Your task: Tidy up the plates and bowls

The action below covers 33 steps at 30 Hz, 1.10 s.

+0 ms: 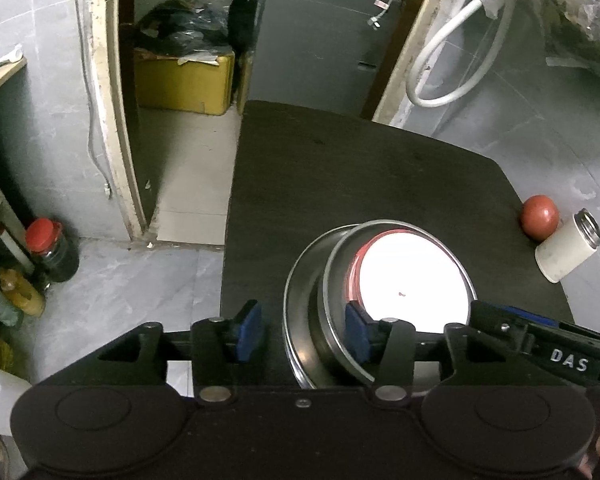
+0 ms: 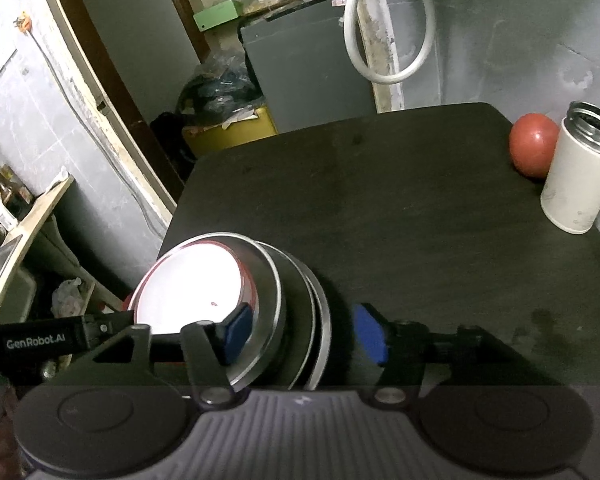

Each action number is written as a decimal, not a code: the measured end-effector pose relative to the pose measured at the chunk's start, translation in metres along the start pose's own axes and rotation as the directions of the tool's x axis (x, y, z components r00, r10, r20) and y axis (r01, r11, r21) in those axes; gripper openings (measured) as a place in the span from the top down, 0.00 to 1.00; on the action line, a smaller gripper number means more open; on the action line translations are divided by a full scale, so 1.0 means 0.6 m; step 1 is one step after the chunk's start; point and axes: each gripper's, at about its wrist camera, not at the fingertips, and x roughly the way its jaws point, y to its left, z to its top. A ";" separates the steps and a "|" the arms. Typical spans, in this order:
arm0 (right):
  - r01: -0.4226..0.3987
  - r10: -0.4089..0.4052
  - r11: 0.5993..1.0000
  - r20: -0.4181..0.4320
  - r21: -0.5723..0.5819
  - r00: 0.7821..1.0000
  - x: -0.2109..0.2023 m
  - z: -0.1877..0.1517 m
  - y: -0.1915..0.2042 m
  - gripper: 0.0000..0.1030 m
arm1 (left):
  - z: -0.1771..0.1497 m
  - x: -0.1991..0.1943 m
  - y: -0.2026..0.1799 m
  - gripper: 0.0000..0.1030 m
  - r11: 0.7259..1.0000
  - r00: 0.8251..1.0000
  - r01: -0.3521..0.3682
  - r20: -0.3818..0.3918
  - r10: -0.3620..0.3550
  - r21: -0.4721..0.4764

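A stack of steel bowls (image 1: 332, 280) (image 2: 296, 300) sits on the black table (image 1: 340, 180) (image 2: 380, 200), near its left edge. A white plate with a red rim (image 1: 412, 280) (image 2: 188, 280) lies in the top bowl. My left gripper (image 1: 303, 332) is open and straddles the stack's left wall: one blue pad is inside over the plate, and the other is outside, clear of the rim. My right gripper (image 2: 304, 334) is also open. It straddles the right wall the same way. Each gripper's body shows at the edge of the other's view.
A red round fruit (image 1: 540, 216) (image 2: 534, 144) and a white steel-mouthed flask (image 1: 568, 250) (image 2: 580, 172) stand at the table's far right by the wall. Past the far edge are a grey cabinet (image 1: 312, 40) and a yellow box (image 1: 184, 80). A red-lidded jar (image 1: 50, 248) stands on the floor at left.
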 end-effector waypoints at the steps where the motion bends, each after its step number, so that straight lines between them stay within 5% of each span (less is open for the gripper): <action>1: -0.001 0.001 1.000 0.004 0.000 1.000 -0.003 0.000 -0.001 0.33 | -0.001 -0.002 0.001 0.47 1.000 1.000 -0.004 0.003 0.005 -0.005; 3: -0.011 0.011 1.000 0.015 0.001 1.000 -0.010 -0.001 -0.003 0.23 | -0.003 -0.007 0.001 0.39 1.000 1.000 -0.019 0.011 0.019 -0.009; 12: -0.037 0.040 0.998 0.059 -0.046 0.997 -0.049 -0.005 0.003 0.13 | -0.020 -0.043 -0.012 0.12 1.000 0.997 -0.024 0.074 0.025 -0.011; 21: -0.057 0.066 0.996 0.123 -0.069 0.990 -0.116 -0.017 -0.013 0.01 | -0.058 -0.104 -0.041 0.05 0.998 0.987 -0.051 0.148 0.056 -0.040; 33: -0.070 0.086 0.994 0.217 -0.079 0.972 -0.204 -0.044 -0.029 0.00 | -0.122 -0.188 -0.061 0.01 0.996 0.957 -0.054 0.280 0.072 -0.073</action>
